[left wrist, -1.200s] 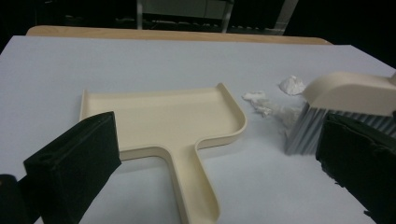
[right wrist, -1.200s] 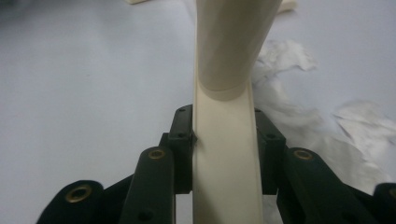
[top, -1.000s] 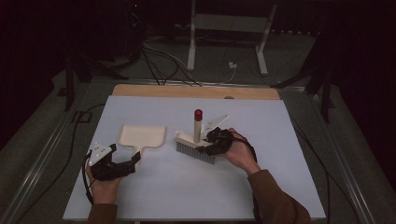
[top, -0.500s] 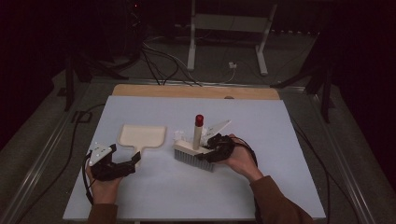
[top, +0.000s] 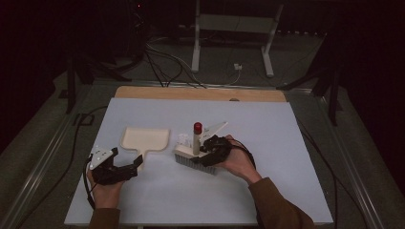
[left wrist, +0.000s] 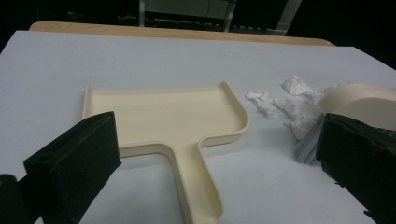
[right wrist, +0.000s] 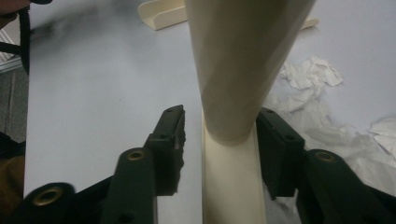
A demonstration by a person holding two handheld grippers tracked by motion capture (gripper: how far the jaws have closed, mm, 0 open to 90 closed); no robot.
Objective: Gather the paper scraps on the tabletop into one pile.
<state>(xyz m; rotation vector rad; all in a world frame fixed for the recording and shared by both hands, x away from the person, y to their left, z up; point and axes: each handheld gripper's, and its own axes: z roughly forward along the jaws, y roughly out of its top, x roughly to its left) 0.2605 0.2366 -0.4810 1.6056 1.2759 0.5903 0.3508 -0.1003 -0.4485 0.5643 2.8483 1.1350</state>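
Note:
A cream dustpan lies flat at centre-left of the table. My left gripper is open, one jaw on each side of the pan's handle without touching it. To its right a brush stands on its bristles, its cream handle with a red tip pointing up. My right gripper has the handle between its jaws. They have just been opening, and a gap shows beside one jaw. White paper scraps lie between pan and brush.
The pale table has a wooden strip along its far edge. Beyond it, cables and a metal stand sit on the dark floor. The person's forearms come in from the near edge.
The right hand and the brush have shifted a little left and toward the near edge. The left hand and the dustpan have not moved.

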